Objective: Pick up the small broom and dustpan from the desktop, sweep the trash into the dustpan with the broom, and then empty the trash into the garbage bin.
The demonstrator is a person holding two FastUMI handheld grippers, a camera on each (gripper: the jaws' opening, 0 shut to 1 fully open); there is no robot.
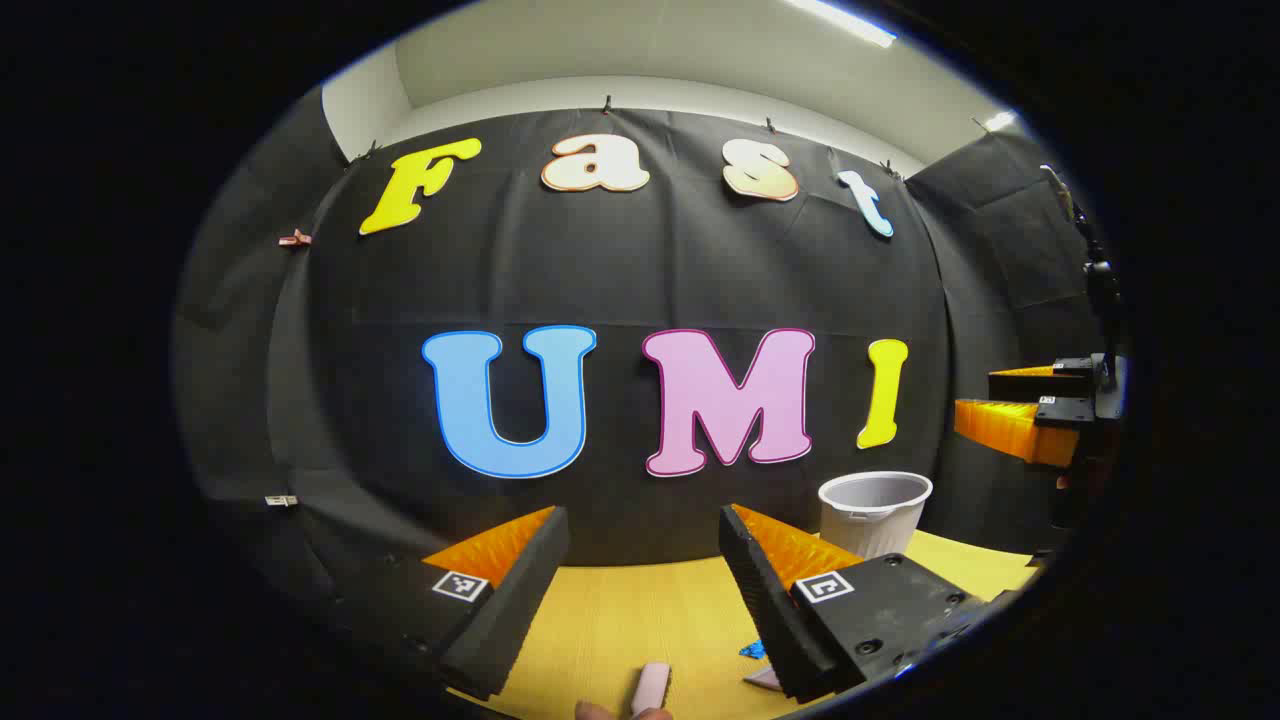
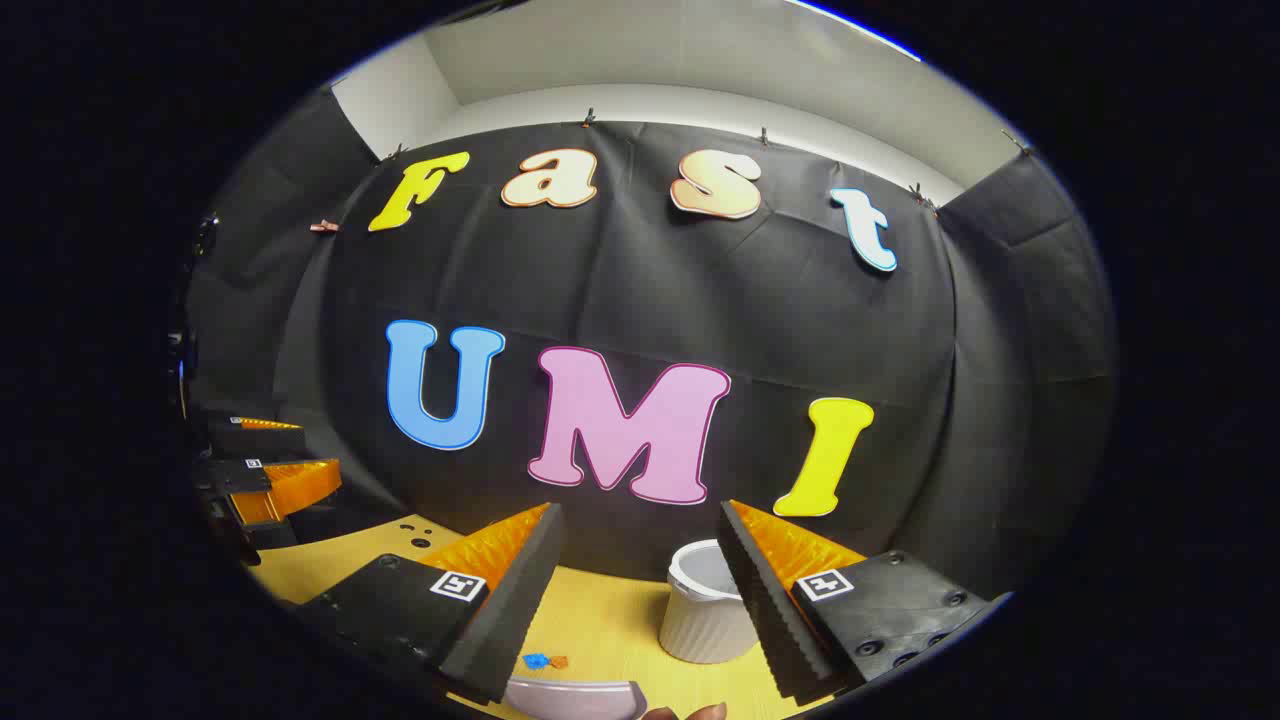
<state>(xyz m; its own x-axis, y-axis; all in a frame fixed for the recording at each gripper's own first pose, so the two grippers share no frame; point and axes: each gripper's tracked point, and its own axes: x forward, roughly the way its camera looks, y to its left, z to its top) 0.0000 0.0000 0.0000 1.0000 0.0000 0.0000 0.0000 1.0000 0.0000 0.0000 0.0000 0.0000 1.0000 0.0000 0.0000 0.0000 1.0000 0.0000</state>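
Note:
In the left gripper view my left gripper [image 1: 643,540] is open and holds nothing, raised above the yellow desktop [image 1: 620,620]. Below it lie a pale pink handle end [image 1: 652,688], a blue scrap of trash [image 1: 752,650] and a pale edge [image 1: 765,678] partly hidden by a finger. In the right gripper view my right gripper [image 2: 641,530] is open and holds nothing too. Below it lie the pale dustpan's rim [image 2: 575,697] and blue and orange scraps [image 2: 545,661]. The white ribbed garbage bin [image 2: 705,610] stands just beyond, partly behind a finger.
The bin [image 1: 875,512] stands at the desktop's back right near the black wall. The right gripper [image 1: 1020,410] hovers at the far right, and the left gripper [image 2: 275,465] at the far left of the other view. Small holes [image 2: 415,535] mark the desktop.

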